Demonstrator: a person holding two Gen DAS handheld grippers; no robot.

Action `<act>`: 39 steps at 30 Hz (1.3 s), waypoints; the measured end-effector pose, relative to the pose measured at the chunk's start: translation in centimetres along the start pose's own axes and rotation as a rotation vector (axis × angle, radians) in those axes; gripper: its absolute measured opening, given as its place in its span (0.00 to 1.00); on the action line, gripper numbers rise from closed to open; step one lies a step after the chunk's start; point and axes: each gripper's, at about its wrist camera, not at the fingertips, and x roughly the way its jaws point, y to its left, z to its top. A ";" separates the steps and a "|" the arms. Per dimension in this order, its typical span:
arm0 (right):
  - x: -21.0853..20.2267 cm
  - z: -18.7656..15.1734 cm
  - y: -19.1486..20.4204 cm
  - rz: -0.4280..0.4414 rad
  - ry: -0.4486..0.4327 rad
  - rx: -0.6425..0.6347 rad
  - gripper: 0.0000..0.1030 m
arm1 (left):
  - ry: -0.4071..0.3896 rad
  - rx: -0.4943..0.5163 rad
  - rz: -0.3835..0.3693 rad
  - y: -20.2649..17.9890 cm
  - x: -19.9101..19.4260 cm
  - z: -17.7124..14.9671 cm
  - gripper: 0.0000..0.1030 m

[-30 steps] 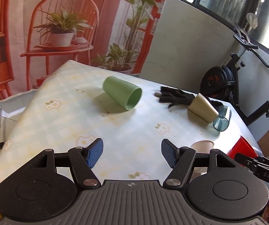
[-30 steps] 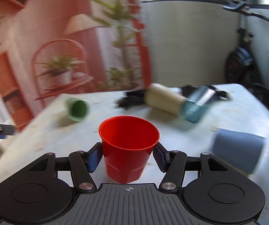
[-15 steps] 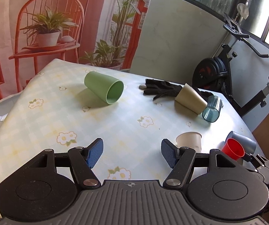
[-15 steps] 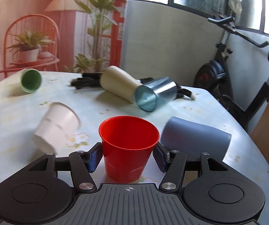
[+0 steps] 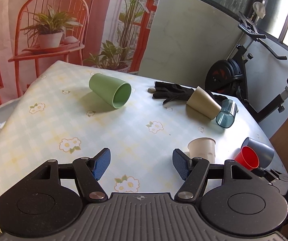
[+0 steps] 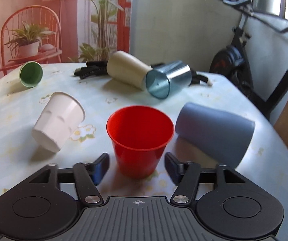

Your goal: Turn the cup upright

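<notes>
The red cup [image 6: 139, 148] stands mouth-up on the tabletop [image 6: 214, 92] at the lower centre of the right wrist view, between the two fingers of the right claw [image 6: 136, 167]. The jaws are spread wider than the cup, with a gap showing on each side, so the claw grips nothing; that spacing suggests the cup has been set on its base and let go, which would make this cup's flip complete. The claw points level and forward along the tabletop, low beside the cup's lower wall. Around it the other cups lie on their sides: the white cup [image 6: 58, 120] at left, the grey cup [image 6: 216, 132] at right, the beige cup [image 6: 127, 70] and clear blue cup [image 6: 168, 80] touching in the upper centre, and the green cup [image 6: 31, 74] at upper left, so they likely still need righting. The left claw [image 5: 140, 163] hangs above the tabletop, tilted down, jaws wide apart and empty, the green cup well ahead in the upper middle of its frame.
</notes>
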 end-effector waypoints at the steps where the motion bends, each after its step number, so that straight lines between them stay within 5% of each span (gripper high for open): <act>1: -0.3 0.1 -0.2 0.013 0.005 0.024 0.79 | -0.006 0.009 0.003 -0.1 -0.1 0.0 0.69; 12: -4.2 2.9 -0.9 0.060 0.043 0.167 1.00 | -0.086 0.094 0.020 -1.0 -1.9 1.2 0.82; 28: -13.0 6.9 0.4 0.056 -0.057 0.125 1.00 | -0.213 0.154 0.004 -3.6 -7.2 2.2 0.88; 39: -17.1 6.7 1.0 0.075 -0.117 0.110 1.00 | -0.264 0.127 -0.019 -4.7 -10.3 -0.1 0.88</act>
